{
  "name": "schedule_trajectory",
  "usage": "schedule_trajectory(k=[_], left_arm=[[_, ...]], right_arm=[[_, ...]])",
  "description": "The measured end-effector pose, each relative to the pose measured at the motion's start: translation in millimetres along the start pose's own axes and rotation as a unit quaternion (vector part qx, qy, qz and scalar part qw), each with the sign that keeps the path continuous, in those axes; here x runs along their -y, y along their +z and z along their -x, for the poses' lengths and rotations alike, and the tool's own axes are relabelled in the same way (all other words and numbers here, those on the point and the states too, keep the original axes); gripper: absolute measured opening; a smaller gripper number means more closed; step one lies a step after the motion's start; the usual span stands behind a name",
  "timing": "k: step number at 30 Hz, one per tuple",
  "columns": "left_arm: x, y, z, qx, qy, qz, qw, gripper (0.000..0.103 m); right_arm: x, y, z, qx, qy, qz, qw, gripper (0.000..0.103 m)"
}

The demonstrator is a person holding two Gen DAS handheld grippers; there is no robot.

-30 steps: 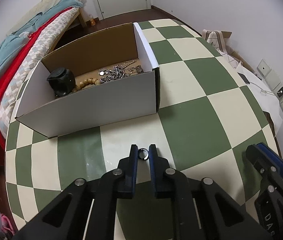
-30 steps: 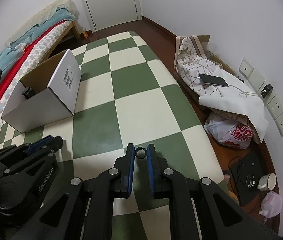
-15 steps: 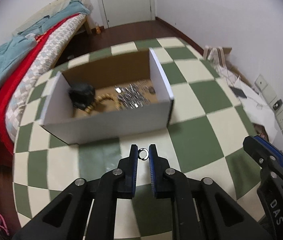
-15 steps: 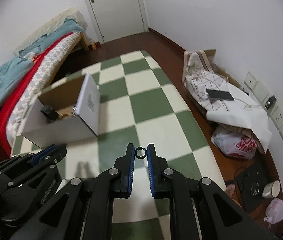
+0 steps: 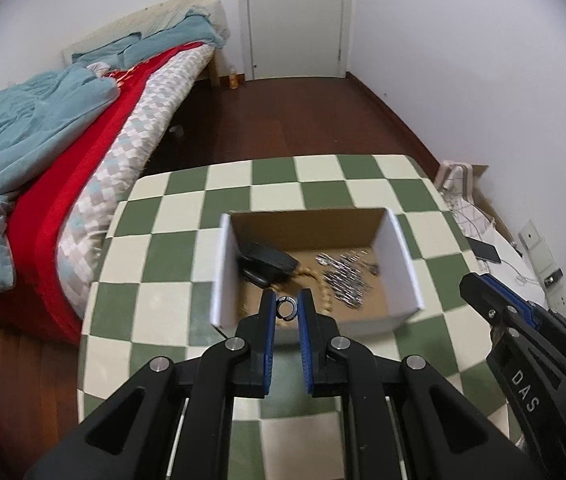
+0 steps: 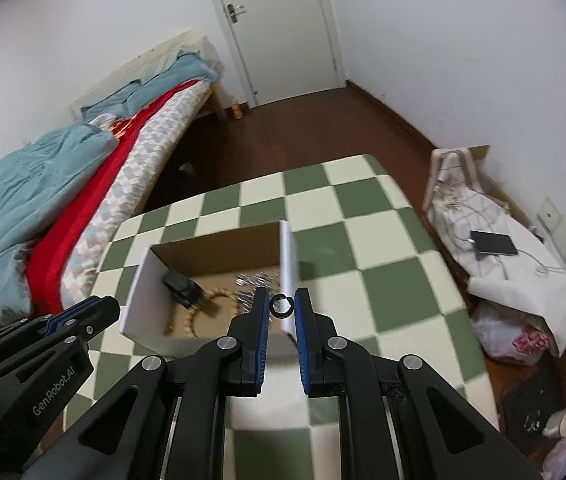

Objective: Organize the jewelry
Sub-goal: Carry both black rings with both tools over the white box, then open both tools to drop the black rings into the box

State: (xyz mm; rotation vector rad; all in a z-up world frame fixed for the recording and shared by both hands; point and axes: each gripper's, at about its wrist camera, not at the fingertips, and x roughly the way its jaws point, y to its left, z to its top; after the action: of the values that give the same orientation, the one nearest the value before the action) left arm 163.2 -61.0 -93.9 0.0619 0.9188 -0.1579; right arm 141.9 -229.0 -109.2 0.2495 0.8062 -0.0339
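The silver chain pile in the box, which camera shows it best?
The left wrist view: the silver chain pile lies fully exposed on the box floor. In the right wrist view, the right gripper and the box wall hide most of it.

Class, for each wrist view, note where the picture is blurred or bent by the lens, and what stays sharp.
Left wrist view: the ring and left gripper are sharp; the cardboard box and beads are smeared; the checkered tablecloth bows. Right wrist view: the ring in the right gripper is crisp; the box wall is streaked; dark vignette at corners.
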Motion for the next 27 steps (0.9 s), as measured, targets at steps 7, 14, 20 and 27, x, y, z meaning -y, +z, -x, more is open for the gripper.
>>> schedule_trajectory(k=[7,14,20,27], left_arm=[[-26.4,18.2,-35.2,-0.055,-0.008,0.022,0.9982,0.008],[-36.6,38.6,-52.7,-0.089,-0.021,0.045,0.9948,0.012],[-42.7,51.1,-47.5,-0.072,-0.012,0.052,0.996,0.061],[-55.9,48.8,-48.3,-0.072,0.021,0.053,0.9958,0.103]], right_arm=[[-14.0,30.2,-48.2,-0.056,0.018,0.007,0.998,0.014],[-16.3,55.7,-77.6,-0.11,0.038,-0.001,0.993,0.015],[-11.5,59.8,-74.4,-0.114,0.027,-0.002,0.993,0.05],[-8.0,43.6,-73.2,-0.137,-0.031,0.024,0.99,0.087]])
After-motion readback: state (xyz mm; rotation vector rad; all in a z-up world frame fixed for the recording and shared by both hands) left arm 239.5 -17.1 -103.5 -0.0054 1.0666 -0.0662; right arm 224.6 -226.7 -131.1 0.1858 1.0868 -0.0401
